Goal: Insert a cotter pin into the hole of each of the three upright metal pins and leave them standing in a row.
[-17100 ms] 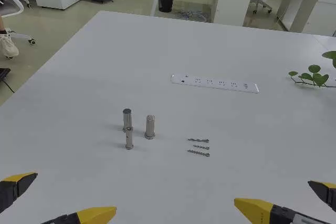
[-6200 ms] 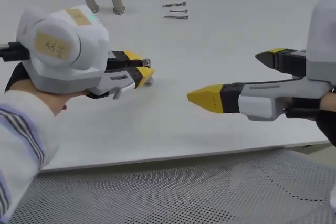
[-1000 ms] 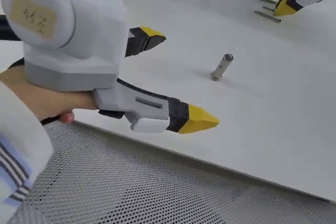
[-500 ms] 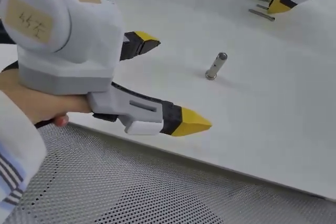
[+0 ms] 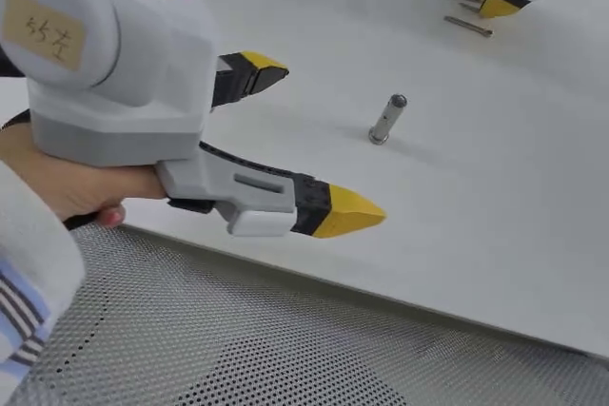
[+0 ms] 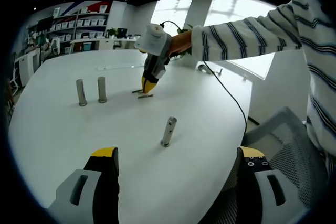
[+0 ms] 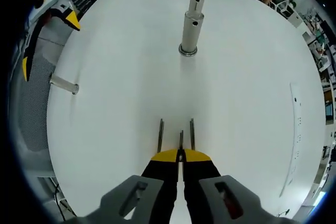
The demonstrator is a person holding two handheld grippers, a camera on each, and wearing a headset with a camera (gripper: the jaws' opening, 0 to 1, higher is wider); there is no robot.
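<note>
One metal pin [image 5: 386, 120] stands alone on the white table, just ahead of my left gripper [image 5: 319, 140], which is open and holds nothing. In the left gripper view the same pin [image 6: 168, 131] rises between and beyond the yellow jaws of that gripper [image 6: 178, 156]. Two more upright pins [image 7: 190, 29] stand close together farther off. Three cotter pins lie side by side; my right gripper [image 7: 181, 153] is shut on the near end of the middle cotter pin [image 7: 181, 138], with its jaw tips low at the table. The right gripper [image 5: 493, 5] is at the top right of the head view.
A perforated grey surface [image 5: 238, 339] lies below the table's near edge. A white power strip [image 7: 295, 129] runs along the far side of the table. A person's striped sleeve [image 6: 252, 30] reaches across behind the right gripper. Shelves and desks stand beyond the table.
The head view has drifted slightly. Both grippers and the pins stand much as they did.
</note>
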